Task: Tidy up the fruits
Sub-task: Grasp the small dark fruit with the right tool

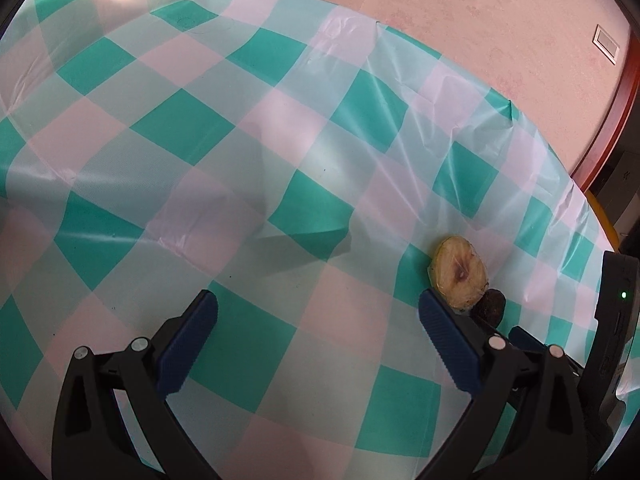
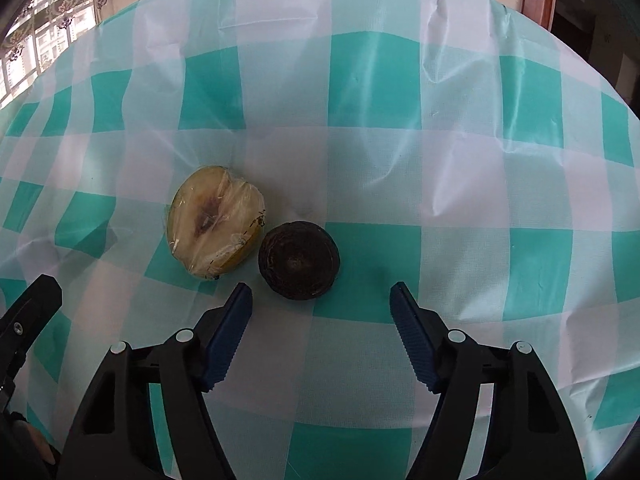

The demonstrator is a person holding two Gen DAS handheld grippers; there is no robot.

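Observation:
A cut fruit half wrapped in clear film (image 2: pixel 216 226) lies cut face up on the checked tablecloth (image 2: pixel 400 160). A dark round fruit (image 2: pixel 299 260) rests against its right side. My right gripper (image 2: pixel 320 308) hovers just short of the dark fruit, open, with nothing between its blue pads. In the left wrist view the wrapped half (image 1: pixel 459 276) and the dark fruit (image 1: pixel 490 305) sit beyond my right-hand finger. My left gripper (image 1: pixel 316 316) is open over bare cloth. Part of the right gripper (image 1: pixel 612 320) shows at that view's right edge.
The teal and white cloth is creased, with a raised fold (image 1: pixel 312 236) ahead of the left gripper. A pink wall (image 1: pixel 480 20) runs behind the table's far edge. A window (image 2: pixel 40 40) lies beyond the table at the upper left.

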